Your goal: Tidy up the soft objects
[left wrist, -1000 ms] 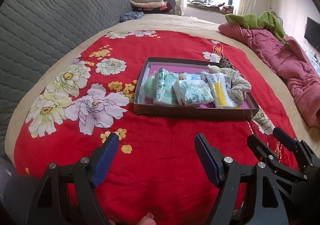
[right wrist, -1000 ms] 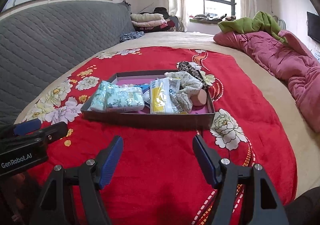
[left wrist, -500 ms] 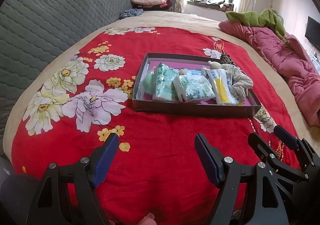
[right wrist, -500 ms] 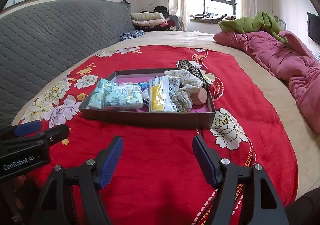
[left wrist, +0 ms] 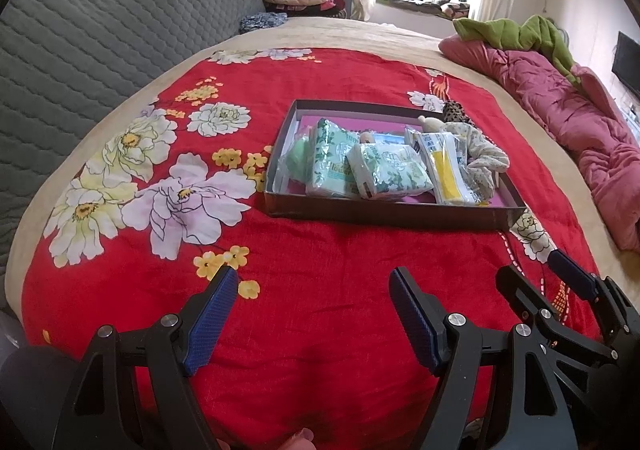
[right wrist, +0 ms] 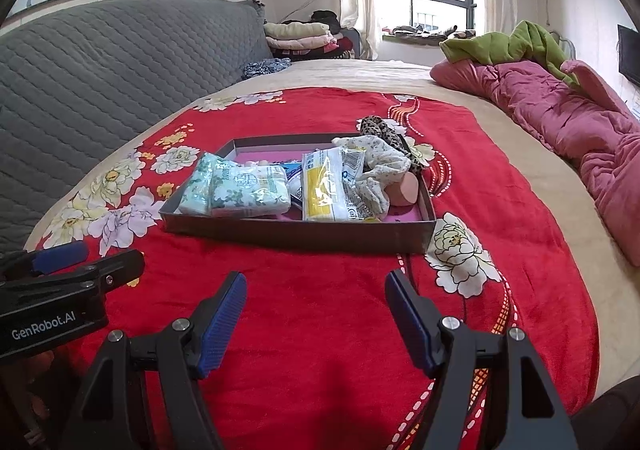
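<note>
A shallow dark box [left wrist: 384, 215] [right wrist: 296, 234] with a pink floor lies on the red flowered blanket [left wrist: 320, 290]. Inside it lie two green-and-white tissue packs [left wrist: 388, 169] [right wrist: 248, 189], a yellow-striped clear packet [left wrist: 448, 169] [right wrist: 324, 189], a pale floral cloth [left wrist: 480, 153] [right wrist: 380, 169] and a pink round thing [right wrist: 406, 189]. A leopard-print cloth [right wrist: 380, 129] hangs over the far right corner. My left gripper [left wrist: 312, 314] and right gripper [right wrist: 314, 314] both stand open and hold nothing, side by side over the blanket in front of the box.
A grey quilted headboard [left wrist: 100, 29] runs along the left. A pink quilt [left wrist: 560, 109] with a green cloth [left wrist: 520, 29] on it lies at the right. Folded clothes [right wrist: 300, 35] are stacked far back by the window.
The view of the box has shifted only slightly; both grippers stay open and in place.
</note>
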The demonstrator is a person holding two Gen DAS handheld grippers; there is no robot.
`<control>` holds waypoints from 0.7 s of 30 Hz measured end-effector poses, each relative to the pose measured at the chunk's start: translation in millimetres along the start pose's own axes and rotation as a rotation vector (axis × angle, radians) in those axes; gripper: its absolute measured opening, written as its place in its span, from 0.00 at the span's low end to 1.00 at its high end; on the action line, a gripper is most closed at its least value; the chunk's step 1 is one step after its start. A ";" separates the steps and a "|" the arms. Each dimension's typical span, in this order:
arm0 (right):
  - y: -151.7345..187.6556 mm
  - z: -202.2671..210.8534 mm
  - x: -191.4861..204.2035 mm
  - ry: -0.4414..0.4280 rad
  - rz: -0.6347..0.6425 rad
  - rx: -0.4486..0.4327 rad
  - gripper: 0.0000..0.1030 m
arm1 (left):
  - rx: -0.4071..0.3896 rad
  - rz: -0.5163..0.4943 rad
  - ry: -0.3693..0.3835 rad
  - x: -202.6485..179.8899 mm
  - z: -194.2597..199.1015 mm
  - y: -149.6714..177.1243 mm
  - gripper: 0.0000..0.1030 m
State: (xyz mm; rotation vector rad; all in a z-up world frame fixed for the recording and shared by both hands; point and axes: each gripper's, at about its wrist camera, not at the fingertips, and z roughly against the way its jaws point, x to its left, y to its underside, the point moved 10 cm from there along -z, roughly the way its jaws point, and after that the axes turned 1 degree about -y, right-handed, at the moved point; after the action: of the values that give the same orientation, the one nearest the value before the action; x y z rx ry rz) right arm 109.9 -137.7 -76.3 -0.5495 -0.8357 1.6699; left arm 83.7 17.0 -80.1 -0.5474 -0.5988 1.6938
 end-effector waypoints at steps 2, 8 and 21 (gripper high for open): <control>0.9 -0.1 0.4 -0.001 0.000 0.001 0.69 | 0.002 0.002 0.000 0.4 -0.1 0.2 0.77; 2.3 0.0 -0.4 -0.002 -0.008 0.006 0.69 | 0.004 0.002 -0.001 0.8 -1.2 -0.2 0.77; 2.1 -1.2 1.3 -0.006 -0.007 0.008 0.69 | 0.007 -0.010 -0.010 -0.6 -3.8 0.4 0.77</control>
State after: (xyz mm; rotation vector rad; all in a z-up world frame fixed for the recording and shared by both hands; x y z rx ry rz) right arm 109.1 -136.3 -78.6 -0.5357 -0.8342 1.6689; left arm 86.1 16.8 -83.2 -0.5304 -0.6014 1.6899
